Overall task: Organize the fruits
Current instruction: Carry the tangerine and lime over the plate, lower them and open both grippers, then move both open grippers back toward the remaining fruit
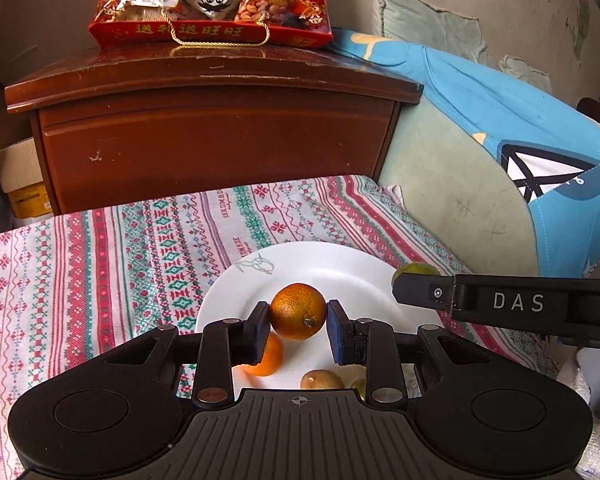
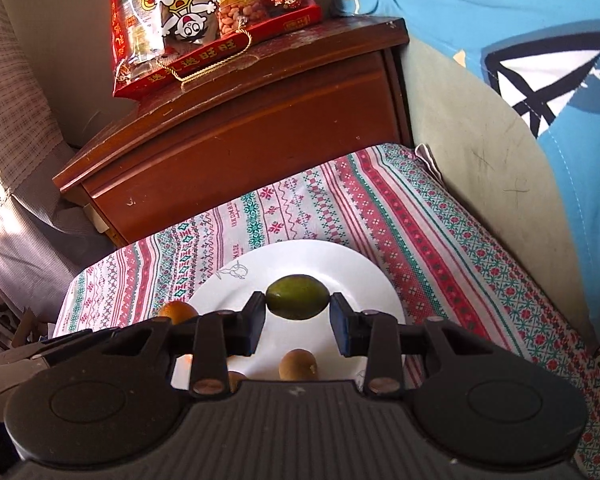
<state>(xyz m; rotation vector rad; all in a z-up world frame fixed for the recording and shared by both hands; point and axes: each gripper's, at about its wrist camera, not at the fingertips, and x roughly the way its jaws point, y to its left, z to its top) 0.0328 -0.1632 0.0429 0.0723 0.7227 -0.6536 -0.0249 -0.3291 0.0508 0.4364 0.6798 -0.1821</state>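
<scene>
Both claws are gripping fruit above the white plate. I see my left claw closed partway, its pads pressed to either side of a dark orange with a dimpled skin and a stem scar facing me. My right claw is likewise pinched on a smooth green fruit, held end to end over the plate's middle. On the plate, nearer me than the held orange, lie a brighter small orange, half hidden behind the left pad, and a brown fruit cut off by the claw body; I cannot tell what kind it is. The plate sits on a patterned cloth in front of a wooden nightstand.
</scene>
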